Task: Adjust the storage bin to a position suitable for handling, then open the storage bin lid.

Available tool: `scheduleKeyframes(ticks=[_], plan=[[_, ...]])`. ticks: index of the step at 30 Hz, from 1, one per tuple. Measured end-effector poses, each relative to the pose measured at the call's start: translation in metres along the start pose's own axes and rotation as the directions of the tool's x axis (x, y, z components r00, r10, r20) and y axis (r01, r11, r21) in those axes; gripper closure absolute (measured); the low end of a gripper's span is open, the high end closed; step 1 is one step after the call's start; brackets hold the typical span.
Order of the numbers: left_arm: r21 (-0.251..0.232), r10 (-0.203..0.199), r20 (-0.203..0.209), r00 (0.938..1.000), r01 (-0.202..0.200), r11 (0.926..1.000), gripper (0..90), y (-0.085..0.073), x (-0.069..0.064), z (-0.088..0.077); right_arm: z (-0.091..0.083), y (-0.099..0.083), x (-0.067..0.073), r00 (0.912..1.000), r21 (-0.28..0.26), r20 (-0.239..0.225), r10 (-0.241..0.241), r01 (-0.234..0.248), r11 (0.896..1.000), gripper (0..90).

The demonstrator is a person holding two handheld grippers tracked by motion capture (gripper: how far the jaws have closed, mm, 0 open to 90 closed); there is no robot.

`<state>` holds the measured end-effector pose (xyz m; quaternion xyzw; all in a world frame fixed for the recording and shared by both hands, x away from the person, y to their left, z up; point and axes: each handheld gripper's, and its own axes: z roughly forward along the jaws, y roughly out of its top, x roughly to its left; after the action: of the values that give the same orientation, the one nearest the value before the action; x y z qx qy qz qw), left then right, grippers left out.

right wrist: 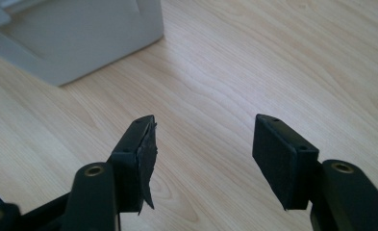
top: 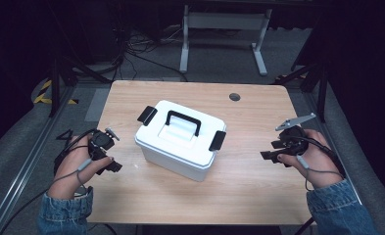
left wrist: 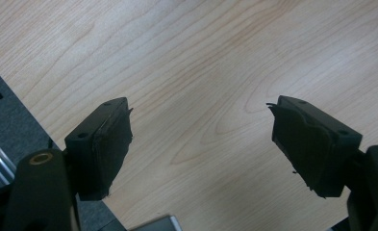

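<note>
My left gripper (top: 112, 159) and right gripper (top: 271, 152) hover wide apart, empty, flanking the closed white box (top: 180, 139). Nothing is started; next, I judge, each must reach a black latch (top: 147, 115).

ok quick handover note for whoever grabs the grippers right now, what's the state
Left gripper: open, holding nothing, over bare wood near the left edge of the light wooden table.
Right gripper: open, holding nothing, at the table's right side, its jaws pointing toward the box.
White plastic storage box with a black carry handle: sits mid-table between the two grippers, set at an angle, lid on. Handle lies on the lid; the black side latches stick out at each end and look flipped up, though that's hard to confirm.
Done: nothing visibly handled yet.
Left: probably approach the box and work its latches or lid.
</note>
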<state>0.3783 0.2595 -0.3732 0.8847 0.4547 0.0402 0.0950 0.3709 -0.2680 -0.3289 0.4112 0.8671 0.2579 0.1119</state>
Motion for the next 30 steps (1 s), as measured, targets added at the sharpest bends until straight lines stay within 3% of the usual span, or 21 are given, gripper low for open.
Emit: scheduleKeyframes(ticks=[15, 18, 30], plan=[[-0.007, -0.003, 0.009, 1.0000, 0.003, 1.0000, 22.0, 0.005, 0.003, -0.001, -0.014, 0.043, 0.012, 0.9989, -0.043, -0.027, -0.040, 0.039, 0.998, 41.8], [-0.003, 0.010, 0.012, 0.9999, -0.010, 0.9999, 21.9, 0.006, 0.003, 0.001, -0.015, 0.054, 0.019, 0.9970, -0.052, -0.039, -0.066, 0.064, 0.997, 42.3], [-0.018, -0.021, 0.015, 0.9997, 0.021, 0.9996, 21.9, -0.003, 0.007, -0.001, -0.010, 0.095, 0.046, 0.9855, -0.099, -0.107, -0.132, 0.121, 0.988, 44.1]])
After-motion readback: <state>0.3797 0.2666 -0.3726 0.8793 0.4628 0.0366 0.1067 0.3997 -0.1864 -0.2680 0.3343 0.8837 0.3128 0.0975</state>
